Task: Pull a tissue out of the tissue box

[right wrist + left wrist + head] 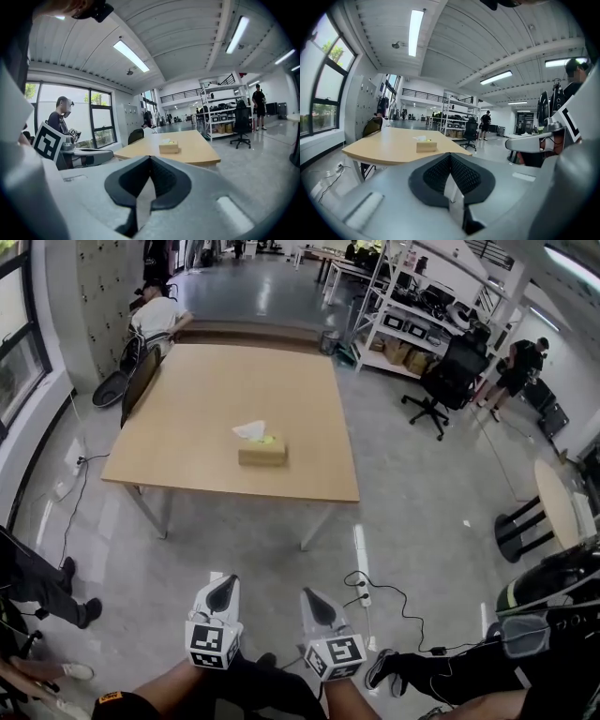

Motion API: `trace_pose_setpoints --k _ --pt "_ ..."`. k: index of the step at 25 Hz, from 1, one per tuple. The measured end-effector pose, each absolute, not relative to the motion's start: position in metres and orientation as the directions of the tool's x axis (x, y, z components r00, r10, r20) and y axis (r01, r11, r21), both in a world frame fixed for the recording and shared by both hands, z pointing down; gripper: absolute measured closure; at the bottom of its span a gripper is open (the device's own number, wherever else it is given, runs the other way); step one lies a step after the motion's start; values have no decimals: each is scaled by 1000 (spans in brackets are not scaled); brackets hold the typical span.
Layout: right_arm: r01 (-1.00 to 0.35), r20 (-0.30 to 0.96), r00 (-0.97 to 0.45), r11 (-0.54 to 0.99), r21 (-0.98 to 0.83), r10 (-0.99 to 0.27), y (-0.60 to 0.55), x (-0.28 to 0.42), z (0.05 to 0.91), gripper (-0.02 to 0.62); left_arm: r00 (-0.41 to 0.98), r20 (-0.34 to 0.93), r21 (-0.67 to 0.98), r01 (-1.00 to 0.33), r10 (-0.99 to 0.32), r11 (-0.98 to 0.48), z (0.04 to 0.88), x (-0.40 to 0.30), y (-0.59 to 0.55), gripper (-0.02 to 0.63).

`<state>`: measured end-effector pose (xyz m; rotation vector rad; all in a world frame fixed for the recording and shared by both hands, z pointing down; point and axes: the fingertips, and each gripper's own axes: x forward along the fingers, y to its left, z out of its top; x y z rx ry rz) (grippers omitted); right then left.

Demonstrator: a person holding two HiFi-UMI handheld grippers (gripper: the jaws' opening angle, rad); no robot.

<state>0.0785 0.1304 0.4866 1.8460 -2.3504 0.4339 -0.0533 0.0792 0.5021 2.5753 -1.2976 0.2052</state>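
Observation:
A tan tissue box [262, 454] with a white tissue [249, 431] poking from its top stands near the middle of the wooden table [187, 446]. Both grippers hang low over the floor, well short of the table's near edge. My left gripper [223, 591] and right gripper [315, 598] are side by side, both shut and empty. In the left gripper view the tissue box [426, 146] lies far ahead beyond the closed left gripper [450, 157]. The right gripper view shows the tissue box [168, 148] far past the closed right gripper [150, 159].
A dark chair [139, 381] stands at the table's left side, with a seated person [155, 317] behind it. A black office chair [448, 381] and shelves [412, 324] are at the back right. A power strip with cables [362, 591] lies on the floor, and bystanders' legs [42, 589] are at the left.

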Motion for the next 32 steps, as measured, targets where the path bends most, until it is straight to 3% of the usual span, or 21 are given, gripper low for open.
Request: trace_pose_setpoints --k 21,32 --pt "-988 364 -145 112 -109 -920 -67 68 492 604 656 228 244 -754 -720 -610 510 -66 -130 588" --pt "-984 364 -177 164 -68 -914 -136 48 492 604 610 225 236 -791 -760 -565 513 -101 -177 588"
